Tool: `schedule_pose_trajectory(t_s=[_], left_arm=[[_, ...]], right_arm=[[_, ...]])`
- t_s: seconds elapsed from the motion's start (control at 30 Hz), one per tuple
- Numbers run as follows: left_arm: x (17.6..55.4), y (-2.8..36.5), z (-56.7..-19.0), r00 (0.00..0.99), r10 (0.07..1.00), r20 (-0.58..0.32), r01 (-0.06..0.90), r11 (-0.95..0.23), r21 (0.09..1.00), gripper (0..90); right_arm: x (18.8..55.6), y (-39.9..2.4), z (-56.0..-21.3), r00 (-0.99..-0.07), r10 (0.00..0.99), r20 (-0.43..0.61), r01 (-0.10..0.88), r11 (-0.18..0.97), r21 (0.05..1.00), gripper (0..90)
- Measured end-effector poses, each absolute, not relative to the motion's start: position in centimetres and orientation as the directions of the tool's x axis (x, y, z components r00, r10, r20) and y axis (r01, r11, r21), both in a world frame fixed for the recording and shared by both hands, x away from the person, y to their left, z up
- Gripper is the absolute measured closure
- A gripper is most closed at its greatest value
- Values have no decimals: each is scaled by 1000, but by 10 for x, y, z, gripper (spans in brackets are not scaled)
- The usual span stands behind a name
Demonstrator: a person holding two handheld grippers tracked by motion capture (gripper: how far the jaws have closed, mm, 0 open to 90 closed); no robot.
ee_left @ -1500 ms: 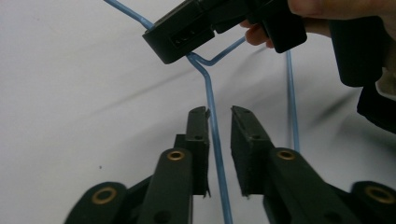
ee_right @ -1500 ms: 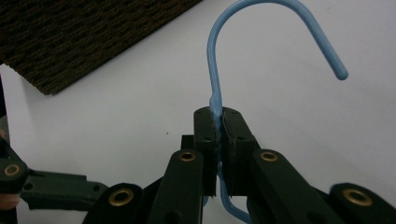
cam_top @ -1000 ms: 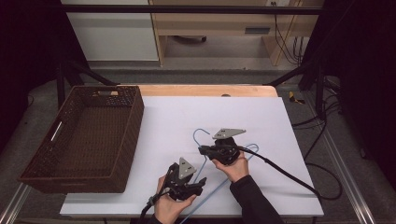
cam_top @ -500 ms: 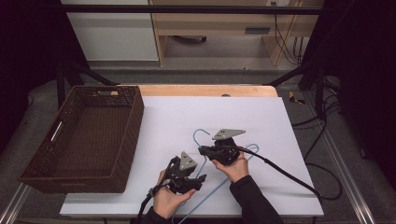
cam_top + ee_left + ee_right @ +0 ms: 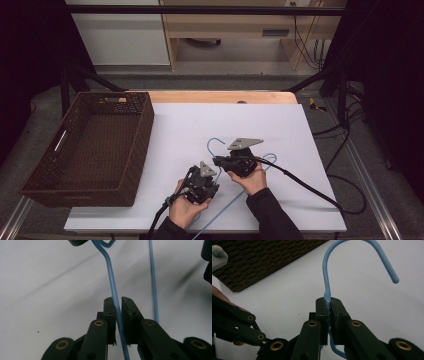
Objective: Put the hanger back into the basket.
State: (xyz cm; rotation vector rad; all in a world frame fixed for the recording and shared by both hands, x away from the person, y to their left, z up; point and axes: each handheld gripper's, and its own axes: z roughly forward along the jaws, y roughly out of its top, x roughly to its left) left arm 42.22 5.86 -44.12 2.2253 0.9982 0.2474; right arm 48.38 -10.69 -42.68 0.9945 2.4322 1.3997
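Since a second ago little has shifted: the left hand-held gripper (image 5: 118, 308) clamps one wire of the blue hanger (image 5: 216, 150) while the right hand-held gripper (image 5: 328, 307) pinches its neck below the hook, steadying it over the white counter (image 5: 280, 125) beside the basket (image 5: 145, 125).

Count at this moment, past record:

- Hangers: one, a blue wire hanger (image 5: 218, 150), lying on the white surface (image 5: 280, 125). Its hook (image 5: 362, 255) rose just beyond the right gripper's fingers (image 5: 322, 315); one straight wire (image 5: 113, 290) ran between the left gripper's fingers (image 5: 109, 312), a second wire (image 5: 153, 277) lay just beside them.
- Baskets: one, a dark brown woven basket (image 5: 127, 150), well apart from both pairs of fingers, on the left gripper's side.
- Grippers: two, left gripper (image 5: 200, 187) and right gripper (image 5: 220, 161), each with two black fingers pressed on the wire.
- Hands: two.
- Grey three-cornered plates: two.
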Motion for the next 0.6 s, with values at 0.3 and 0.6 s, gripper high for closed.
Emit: schedule_pose_trajectory(t_s=[0.3,0.6], left_arm=[[422,59,-441,638,758,-137,633,-414,654,860],[417,61,-436,622,771,-139,631,-388,672,872]], right_arm=[[483,-108,-426,-765,621,173,459,337,822,857],[478,-111,-419,-762,630,150,437,329,837,791]])
